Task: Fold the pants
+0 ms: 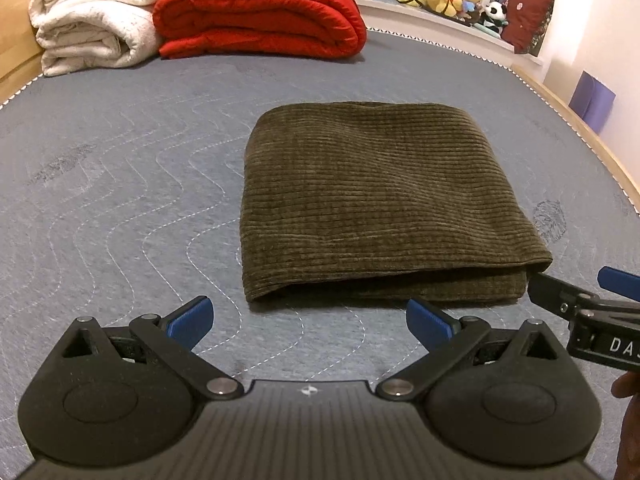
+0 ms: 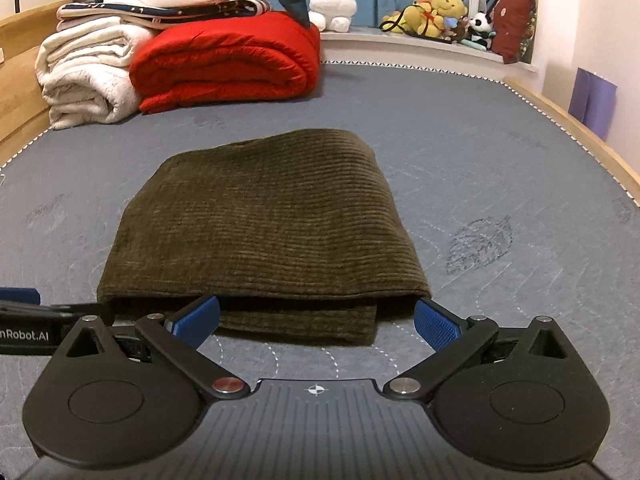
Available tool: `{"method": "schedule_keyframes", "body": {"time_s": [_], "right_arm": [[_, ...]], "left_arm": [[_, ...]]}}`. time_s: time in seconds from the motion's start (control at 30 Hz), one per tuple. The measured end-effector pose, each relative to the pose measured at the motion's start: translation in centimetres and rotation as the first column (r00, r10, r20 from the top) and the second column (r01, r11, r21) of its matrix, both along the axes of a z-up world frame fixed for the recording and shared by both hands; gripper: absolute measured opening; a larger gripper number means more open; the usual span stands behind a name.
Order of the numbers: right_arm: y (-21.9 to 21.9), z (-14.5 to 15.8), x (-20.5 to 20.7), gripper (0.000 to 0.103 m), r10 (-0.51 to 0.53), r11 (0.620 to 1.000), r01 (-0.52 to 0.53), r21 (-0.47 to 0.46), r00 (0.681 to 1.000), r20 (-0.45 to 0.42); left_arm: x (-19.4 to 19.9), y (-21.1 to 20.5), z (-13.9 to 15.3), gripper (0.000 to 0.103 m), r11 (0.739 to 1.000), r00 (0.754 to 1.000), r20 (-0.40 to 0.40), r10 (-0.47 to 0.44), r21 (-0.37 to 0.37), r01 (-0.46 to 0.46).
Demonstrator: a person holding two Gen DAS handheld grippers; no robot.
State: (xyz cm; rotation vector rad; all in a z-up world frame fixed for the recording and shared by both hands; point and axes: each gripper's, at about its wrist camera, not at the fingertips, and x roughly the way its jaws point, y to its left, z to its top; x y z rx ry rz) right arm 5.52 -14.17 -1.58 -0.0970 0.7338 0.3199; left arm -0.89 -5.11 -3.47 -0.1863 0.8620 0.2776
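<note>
Pants (image 1: 384,200) folded flat on your mattress (image 1: 120,200); your left gripper (image 1: 310,320) and right gripper (image 2: 316,318) both spread wide, empty, just short of the near edge.

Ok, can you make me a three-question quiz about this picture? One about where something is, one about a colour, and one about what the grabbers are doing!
1. Where do the pants lie?
A. on the grey mattress
B. on top of the red quilt
C. on the window ledge

2. What colour is the quilt beside the white blanket?
A. blue
B. red
C. yellow

3. What state is the right gripper in?
A. shut on the pants
B. open, holding nothing
C. shut on a toy

Answers:
1. A, the folded pants sit flat on the mattress, well in front of the quilt.
2. B, the rolled quilt is bright red.
3. B, its blue fingers stand wide apart just short of the pants' near edge; the left gripper is open too.
</note>
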Motion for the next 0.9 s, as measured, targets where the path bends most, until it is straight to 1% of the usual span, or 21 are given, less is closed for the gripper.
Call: {"method": "schedule_keyframes", "body": {"time_s": [0.3, 0.9], "right_arm": [[0.4, 0.6, -1.1, 0.102, 0.028, 1.0, -0.028, -0.002, 0.999, 0.021], [0.2, 0.8, -1.5, 0.103, 0.032, 0.999, -0.032, -0.004, 0.999, 0.025]], "left_arm": [[-0.2, -0.3, -0.3, 0.103, 1.0, 1.0, -0.003, -0.012, 0.003, 0.012], [-0.2, -0.6, -0.4, 0.103, 1.0, 1.0, -0.009, -0.023, -0.001, 0.023]]}}
